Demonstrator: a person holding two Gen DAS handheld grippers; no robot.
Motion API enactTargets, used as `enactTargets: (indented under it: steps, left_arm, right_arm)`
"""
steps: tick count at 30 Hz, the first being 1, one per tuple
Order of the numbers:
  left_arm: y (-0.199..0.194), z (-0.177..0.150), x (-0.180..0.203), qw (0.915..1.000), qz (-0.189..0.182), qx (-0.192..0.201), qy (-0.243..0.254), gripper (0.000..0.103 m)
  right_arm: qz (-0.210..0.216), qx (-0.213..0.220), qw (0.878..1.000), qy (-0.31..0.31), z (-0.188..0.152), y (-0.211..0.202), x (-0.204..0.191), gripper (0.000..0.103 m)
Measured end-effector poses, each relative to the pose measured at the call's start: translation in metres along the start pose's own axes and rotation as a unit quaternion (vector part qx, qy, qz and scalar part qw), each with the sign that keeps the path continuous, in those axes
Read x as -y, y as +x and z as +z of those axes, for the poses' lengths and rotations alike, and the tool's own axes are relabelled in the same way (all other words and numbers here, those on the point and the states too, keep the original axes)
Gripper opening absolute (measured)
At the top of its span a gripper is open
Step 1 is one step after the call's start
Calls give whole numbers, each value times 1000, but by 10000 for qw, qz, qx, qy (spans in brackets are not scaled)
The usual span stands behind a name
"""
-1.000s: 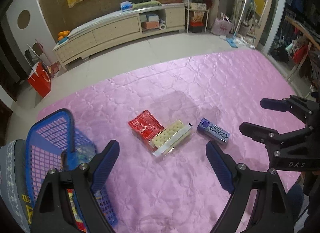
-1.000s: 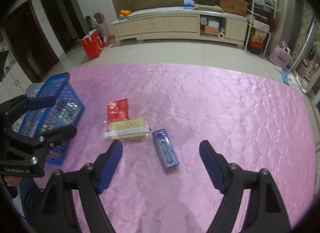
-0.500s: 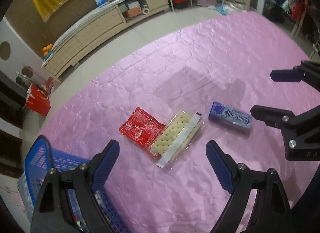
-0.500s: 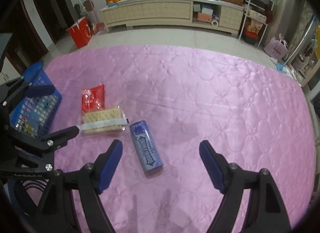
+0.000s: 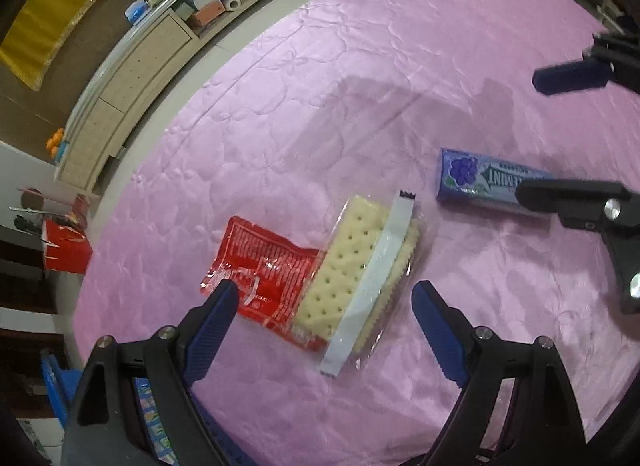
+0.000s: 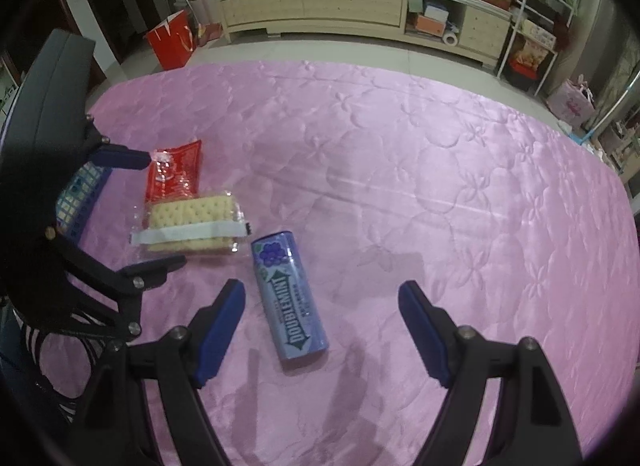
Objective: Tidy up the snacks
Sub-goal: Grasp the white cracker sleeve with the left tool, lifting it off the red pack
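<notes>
A clear pack of crackers [image 5: 360, 262] lies on the pink quilt, overlapping a red sachet [image 5: 264, 262]. A blue Doublemint gum box [image 5: 484, 181] lies to its right. My left gripper [image 5: 324, 306] is open and hovers low over the crackers and sachet, its jaws on either side of them. My right gripper [image 6: 322, 306] is open just above the gum box [image 6: 290, 298], which lies between its jaws. The crackers [image 6: 192, 221] and sachet [image 6: 174, 175] show at the left in the right wrist view. The left gripper's fingers [image 6: 124, 157] reach over the sachet there.
A blue plastic basket [image 6: 76, 193] with snacks in it stands at the quilt's left edge, partly behind the left gripper; a corner shows in the left wrist view [image 5: 60, 382]. A long cabinet [image 6: 352, 5], a red bag [image 6: 170, 39] and shelves stand beyond the quilt [image 6: 440, 185].
Both grippers have dropped lower and moved forward. The left has closed in on the crackers and sachet, away from the basket. The right has closed in on the gum box. Both stay open.
</notes>
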State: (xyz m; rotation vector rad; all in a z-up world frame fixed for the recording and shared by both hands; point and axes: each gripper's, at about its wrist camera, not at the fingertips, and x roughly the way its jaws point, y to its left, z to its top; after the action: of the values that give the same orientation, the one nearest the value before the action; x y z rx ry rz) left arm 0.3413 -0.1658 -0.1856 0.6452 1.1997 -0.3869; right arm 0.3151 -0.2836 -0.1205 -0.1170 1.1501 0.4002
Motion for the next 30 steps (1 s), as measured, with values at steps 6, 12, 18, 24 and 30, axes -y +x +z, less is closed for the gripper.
enactTargets:
  steps: [6,12,18,24,30]
  left_arm:
    - [9,6,-5,9998,-183,4,-46,87]
    - [18,10,-4,9992,-410,11,21,83]
    - [26,8,6,9975,-685,-157,80,57]
    - [16,2,12,9983,-584,-20,-33,49]
    - [-15,-11,0,9982,-366,258,-399,48]
  right_arm:
    - [-6,-115,9998,-155,2,10,-7,83]
    - [17,-144,9998,-128,1,12,-6,83]
    - [74,-107,9999,83,-3,7,7,83]
    - [124,-57,9997,187,-4,0,8,83]
    - [195,7,9997,141,4,-10,-1,83]
